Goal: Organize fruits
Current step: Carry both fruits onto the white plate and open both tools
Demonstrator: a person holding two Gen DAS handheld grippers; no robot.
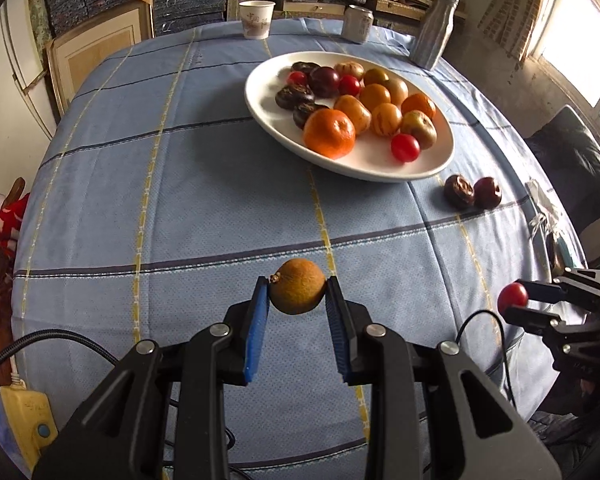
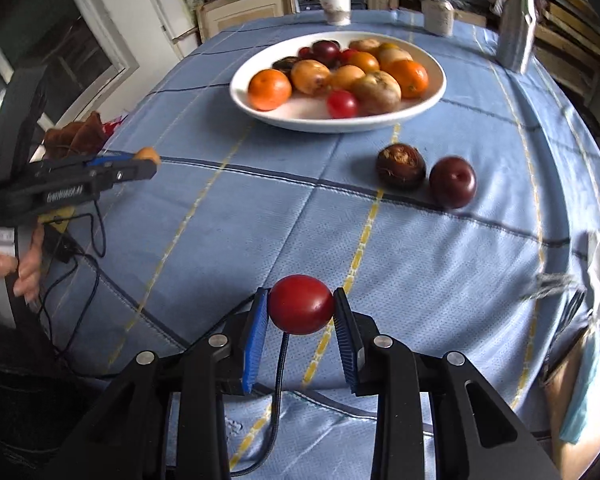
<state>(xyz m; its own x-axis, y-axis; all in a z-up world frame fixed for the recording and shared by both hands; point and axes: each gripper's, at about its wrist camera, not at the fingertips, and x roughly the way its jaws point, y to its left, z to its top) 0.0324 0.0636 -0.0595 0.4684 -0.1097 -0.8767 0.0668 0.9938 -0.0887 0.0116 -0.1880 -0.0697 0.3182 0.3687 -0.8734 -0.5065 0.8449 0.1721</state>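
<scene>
My left gripper [image 1: 298, 286] is shut on a small brown-orange fruit [image 1: 297, 292] and holds it above the near part of the table. My right gripper [image 2: 300, 298] is shut on a red cherry tomato [image 2: 301, 304], also held above the cloth. A white oval plate [image 1: 268, 120] at the far middle holds several oranges, tomatoes, plums and dark chestnut-like fruits. A dark brown fruit [image 2: 400, 166] and a dark red plum [image 2: 453, 182] lie loose on the cloth in front of the plate. Each gripper also shows in the other's view: the right [image 1: 514, 298], the left [image 2: 152, 158].
The table has a blue checked cloth [image 1: 180, 200]. At its far edge stand a paper cup [image 1: 256, 20], a can [image 1: 358, 23] and a grey bottle [image 1: 434, 32]. Stacked boxes line the back wall. A yellow power strip [image 1: 28, 424] and cables hang at the near left edge.
</scene>
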